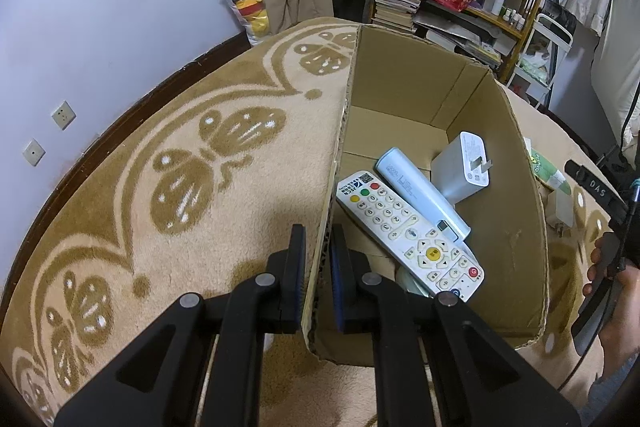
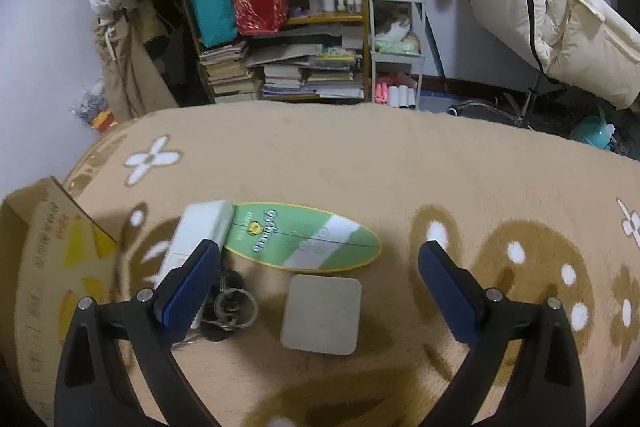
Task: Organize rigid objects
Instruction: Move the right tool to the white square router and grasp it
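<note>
My left gripper (image 1: 318,241) is shut on the left wall of an open cardboard box (image 1: 400,87), one finger outside and one inside. The box holds a white remote control (image 1: 408,231), a white power bank (image 1: 420,193) and a white charger block (image 1: 464,167). My right gripper (image 2: 316,263) is open and empty above the carpet. Below it lie a grey square pad (image 2: 322,315), a green oval fingerboard deck (image 2: 304,237), a white rectangular box (image 2: 196,239) and a metal key ring (image 2: 232,307). The cardboard box (image 2: 44,267) is at the left of the right wrist view.
A beige patterned carpet (image 2: 440,179) covers the floor. A wooden shelf with books and bags (image 2: 288,27) and a white cart (image 2: 396,47) stand at the back. A hand on the other gripper (image 1: 608,267) shows at the right of the box.
</note>
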Motion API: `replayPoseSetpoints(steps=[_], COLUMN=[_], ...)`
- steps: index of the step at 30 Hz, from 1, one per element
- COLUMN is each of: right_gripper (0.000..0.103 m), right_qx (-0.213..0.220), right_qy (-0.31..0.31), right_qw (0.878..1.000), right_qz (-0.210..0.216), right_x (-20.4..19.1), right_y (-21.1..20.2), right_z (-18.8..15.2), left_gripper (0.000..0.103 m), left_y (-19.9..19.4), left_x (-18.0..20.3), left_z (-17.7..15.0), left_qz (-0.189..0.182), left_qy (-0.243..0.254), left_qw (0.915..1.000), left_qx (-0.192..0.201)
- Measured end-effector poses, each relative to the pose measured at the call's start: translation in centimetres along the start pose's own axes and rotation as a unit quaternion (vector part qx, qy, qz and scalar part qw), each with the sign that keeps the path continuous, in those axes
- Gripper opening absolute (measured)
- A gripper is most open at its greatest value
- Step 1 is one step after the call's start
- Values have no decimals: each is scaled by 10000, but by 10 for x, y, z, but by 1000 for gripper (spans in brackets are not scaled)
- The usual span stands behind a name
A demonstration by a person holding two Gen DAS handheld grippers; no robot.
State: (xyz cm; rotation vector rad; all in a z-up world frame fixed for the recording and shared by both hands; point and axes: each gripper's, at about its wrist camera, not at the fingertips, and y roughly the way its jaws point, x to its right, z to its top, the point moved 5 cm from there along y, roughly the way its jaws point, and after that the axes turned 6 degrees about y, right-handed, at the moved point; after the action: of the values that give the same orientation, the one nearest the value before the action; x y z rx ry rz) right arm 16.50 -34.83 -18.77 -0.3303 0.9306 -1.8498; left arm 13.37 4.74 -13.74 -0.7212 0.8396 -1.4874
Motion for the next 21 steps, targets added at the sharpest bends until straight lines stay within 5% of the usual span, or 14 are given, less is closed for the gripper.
replayPoseSetpoints(steps=[12, 17, 21], right_gripper=[88, 52, 49], right_qx=[-690, -821, -741], right_qy=[386, -48, -229], right_qw=[9969, 9965, 9966], right_qz=[34, -173, -286], right_x=[29, 14, 9], right_y=[34, 39, 34], right_z=[-24, -37, -38], left_gripper=[11, 11, 11], left_y=[-1, -1, -1], left_x=[1, 1, 1], left_z=[0, -1, -1], left_qz=[60, 53, 51], left_qy=[40, 32, 32], left_qw=[10000, 10000, 10000], left_qx=[11, 7, 7])
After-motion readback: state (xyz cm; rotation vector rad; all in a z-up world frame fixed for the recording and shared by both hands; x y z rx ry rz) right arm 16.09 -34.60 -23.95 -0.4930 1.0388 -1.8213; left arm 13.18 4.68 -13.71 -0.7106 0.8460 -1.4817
